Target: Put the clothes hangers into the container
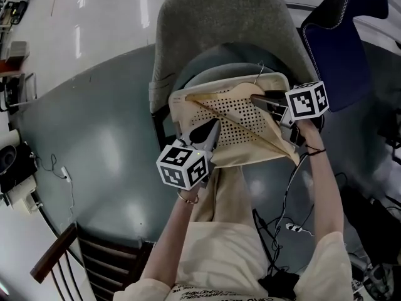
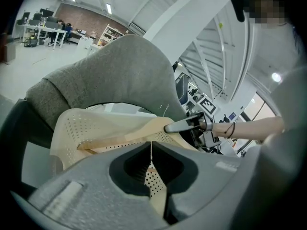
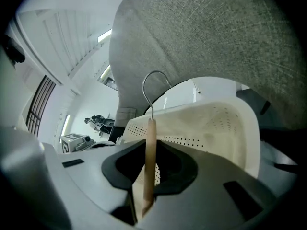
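A cream perforated basket sits on the seat of a grey chair. A wooden hanger with a wire hook lies slanted over the basket's opening. My right gripper is shut on the hanger's neck just below the hook; in the right gripper view the wood runs up between the jaws. My left gripper is at the basket's near left rim, jaws closed to a thin slit with the cream wall pinched between them. The right gripper also shows in the left gripper view.
The chair's tall back curves closely round the basket's far side. A dark blue cloth hangs at the upper right. Cables trail on the floor by the person's legs. A wooden chair stands at the lower left.
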Demonstrator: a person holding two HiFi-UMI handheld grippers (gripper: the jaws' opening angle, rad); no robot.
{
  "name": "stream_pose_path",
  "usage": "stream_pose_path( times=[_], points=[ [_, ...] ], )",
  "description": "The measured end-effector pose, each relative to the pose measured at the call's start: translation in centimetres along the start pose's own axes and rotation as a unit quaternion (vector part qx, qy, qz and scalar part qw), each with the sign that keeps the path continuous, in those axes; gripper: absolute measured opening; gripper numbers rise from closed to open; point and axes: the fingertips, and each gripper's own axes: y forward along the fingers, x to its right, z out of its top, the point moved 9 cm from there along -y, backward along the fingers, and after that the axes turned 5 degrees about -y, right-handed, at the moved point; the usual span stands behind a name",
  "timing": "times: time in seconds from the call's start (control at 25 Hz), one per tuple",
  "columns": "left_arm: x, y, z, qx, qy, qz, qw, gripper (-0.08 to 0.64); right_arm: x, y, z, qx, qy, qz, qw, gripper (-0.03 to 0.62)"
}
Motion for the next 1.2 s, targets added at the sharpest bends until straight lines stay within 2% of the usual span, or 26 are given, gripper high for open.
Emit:
stream_pose_path(
  times=[0.4, 0.68, 1.0, 1.2],
  points=[
    [0.1, 1.3, -0.4, -0.005, -0.001, 0.003, 1.0, 0.026, 0.2, 0.7, -0.2, 0.01, -0.021, -0.129, 0.991, 0.098],
    [0.4, 2.3, -0.9, -0.015, -0.003, 0.006, 0.9999, 0.026, 0.4, 1.2, -0.7, -0.002, -0.033, -0.166, 0.986, 0.125],
    [0.7, 2.6, -1.2, -0.014, -0.001, 0.008, 0.9999, 0.026, -0.3, 1.4, -0.8, 0.005, -0.072, -0.217, 0.973, 0.166],
    [0.9, 2.5, -1.1, -0.012, 0.001, 0.009, 0.9999, 0.026, -1.0, 1.5, -1.0, 0.017, -0.081, -0.24, 0.967, 0.225]
  ],
)
